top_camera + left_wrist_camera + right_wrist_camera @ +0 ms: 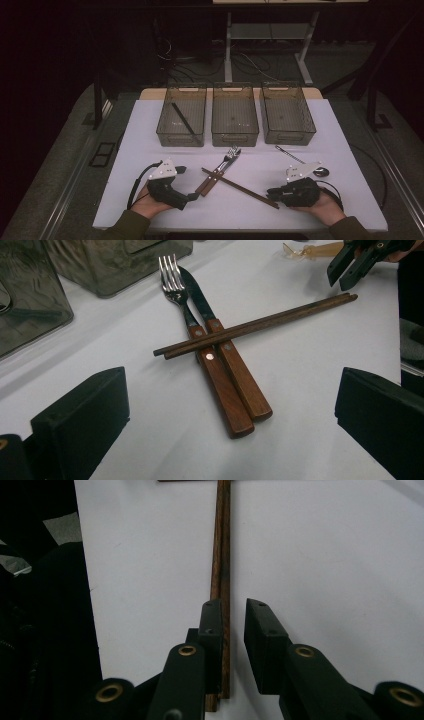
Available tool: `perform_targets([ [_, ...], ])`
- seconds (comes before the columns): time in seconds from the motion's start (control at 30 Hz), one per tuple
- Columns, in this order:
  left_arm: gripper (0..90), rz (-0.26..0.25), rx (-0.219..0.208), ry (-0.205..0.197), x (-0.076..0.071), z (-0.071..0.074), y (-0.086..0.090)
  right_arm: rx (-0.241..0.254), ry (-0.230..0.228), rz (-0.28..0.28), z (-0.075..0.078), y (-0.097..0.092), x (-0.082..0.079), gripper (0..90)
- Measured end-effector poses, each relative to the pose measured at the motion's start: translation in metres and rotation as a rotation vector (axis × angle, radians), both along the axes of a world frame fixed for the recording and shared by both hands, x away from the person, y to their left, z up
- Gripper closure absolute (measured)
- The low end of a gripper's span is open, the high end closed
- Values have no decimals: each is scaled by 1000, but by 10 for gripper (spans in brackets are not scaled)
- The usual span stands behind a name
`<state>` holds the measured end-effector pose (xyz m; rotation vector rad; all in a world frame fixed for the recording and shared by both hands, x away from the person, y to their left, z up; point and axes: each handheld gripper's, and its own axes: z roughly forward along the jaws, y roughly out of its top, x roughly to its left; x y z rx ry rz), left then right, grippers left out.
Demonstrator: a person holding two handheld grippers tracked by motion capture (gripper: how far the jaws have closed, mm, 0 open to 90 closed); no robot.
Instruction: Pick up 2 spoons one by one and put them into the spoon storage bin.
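On white worktop [150, 130], right gripper [232, 622] straddles chopsticks [221, 555], narrow gap, pads not yet pinching; left gripper [192, 196] spread wide near fork [172, 277] and knife [200, 300].

A white table [150, 200] is carrying everything here. Three smoky clear bins [235, 121] are sitting in a row along its far side, the left one holding a dark stick. In the middle, a fork [172, 277] and a knife [200, 297] with wooden handles are lying side by side, with a pair of chopsticks [260, 324] lying across their handles. A spoon [300, 161] is lying toward the right edge.
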<state>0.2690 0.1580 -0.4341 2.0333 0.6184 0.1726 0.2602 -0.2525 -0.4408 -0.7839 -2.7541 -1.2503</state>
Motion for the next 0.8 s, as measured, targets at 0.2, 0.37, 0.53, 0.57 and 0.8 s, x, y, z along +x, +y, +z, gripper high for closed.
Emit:
perform_targets([
  [0.2,0,0,0,1,0,0,0,-11,8,6,-2,3,0,781],
  [0.37,0,1,0,0,0,0,0,-26,12,15,-5,6,0,785],
  [0.53,0,2,0,-1,0,0,0,-46,2,6,-6,6,2,787],
  [0.57,0,1,2,-1,0,0,0,-47,3,5,-6,6,2,787],
  [0.8,0,1,2,-1,0,0,-1,-67,-17,2,-9,9,6,831],
])
